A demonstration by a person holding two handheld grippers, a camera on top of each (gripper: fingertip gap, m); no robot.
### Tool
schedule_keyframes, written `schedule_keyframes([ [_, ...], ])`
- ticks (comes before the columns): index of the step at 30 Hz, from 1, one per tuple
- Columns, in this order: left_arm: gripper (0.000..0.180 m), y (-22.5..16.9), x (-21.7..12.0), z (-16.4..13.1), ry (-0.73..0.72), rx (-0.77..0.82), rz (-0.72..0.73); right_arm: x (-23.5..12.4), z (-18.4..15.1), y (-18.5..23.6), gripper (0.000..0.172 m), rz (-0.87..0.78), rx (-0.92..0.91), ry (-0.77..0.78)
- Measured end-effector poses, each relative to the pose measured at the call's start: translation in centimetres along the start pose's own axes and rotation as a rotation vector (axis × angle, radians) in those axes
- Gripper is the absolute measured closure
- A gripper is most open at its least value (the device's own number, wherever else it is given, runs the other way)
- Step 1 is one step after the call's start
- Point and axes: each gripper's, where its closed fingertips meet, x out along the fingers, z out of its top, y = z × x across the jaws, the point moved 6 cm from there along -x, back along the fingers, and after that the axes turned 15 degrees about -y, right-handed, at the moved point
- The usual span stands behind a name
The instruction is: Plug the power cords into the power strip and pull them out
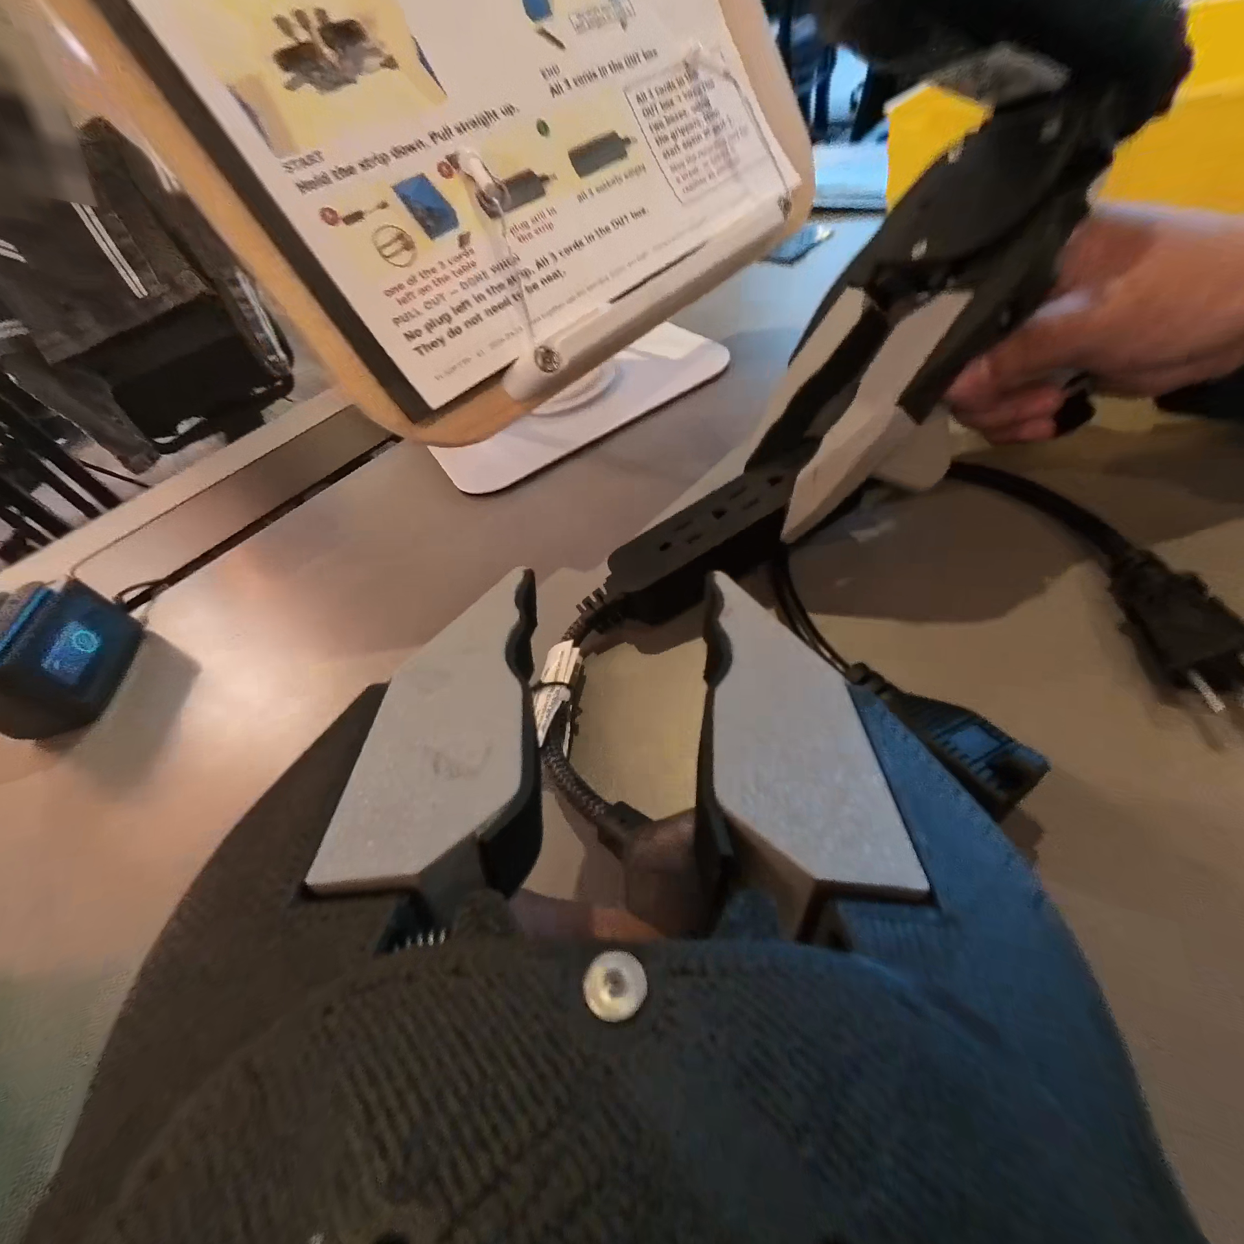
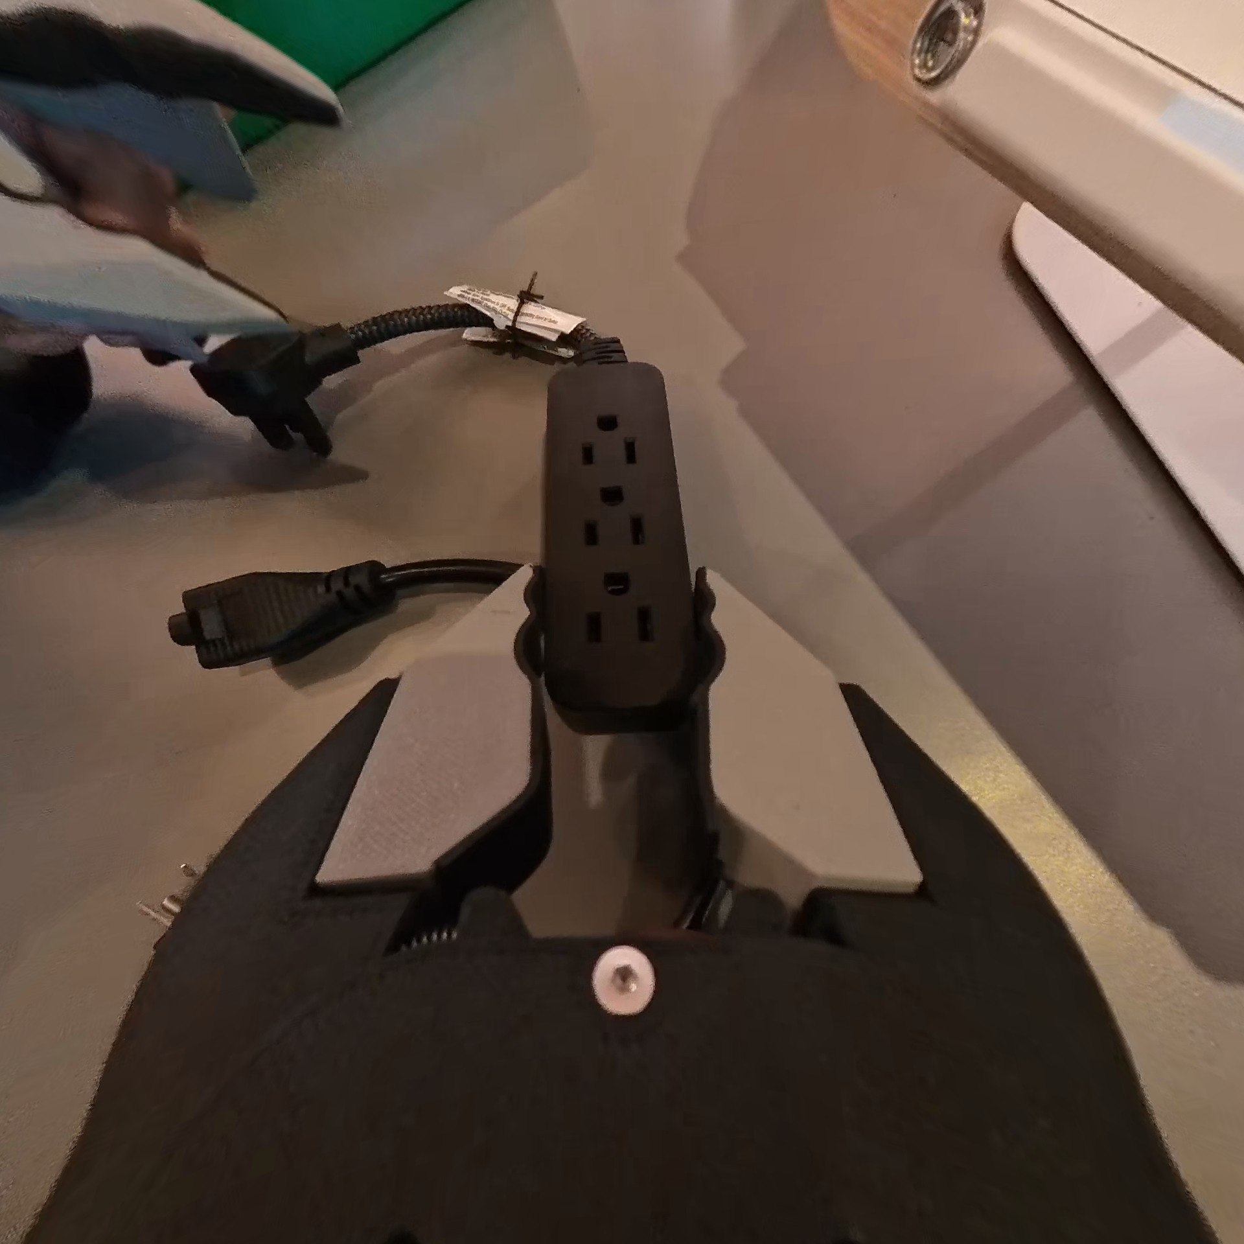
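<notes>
Right claw clamps the near end of the black power strip, pads pressed on both sides, all three sockets bare. Its braided cord curves left to a plug under the left claw. Another black connector lies on the bench.

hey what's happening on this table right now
A person is working two handheld grippers over a grey table. The right gripper is clamped on the near end of a black power strip, whose three outlets are all empty. The left gripper is open, with the strip's braided cord running between its fingers and the plug just below them. Another black power cord lies loose on the table beside the strip.
</notes>
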Motion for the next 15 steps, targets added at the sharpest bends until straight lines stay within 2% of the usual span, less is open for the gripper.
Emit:
schedule_keyframes([
  [3,0.133,0.9,-0.4,0.2,-0.011,-0.051,0.02,-0.2,0.3,0.1,0.131,-0.004,-0.03,-0.021],
  [11,0.13,1.2,-0.1,-1.6,0.122,0.141,0.016,-0.4,0.8,0.5,0.131,-0.038,-0.249,-0.062],
  [15,0.126,1.1,0.6,-1.3,0.166,0.077,-0.082,-0.4,1.0,0.8,0.13,-0.045,-0.32,-0.088],
])
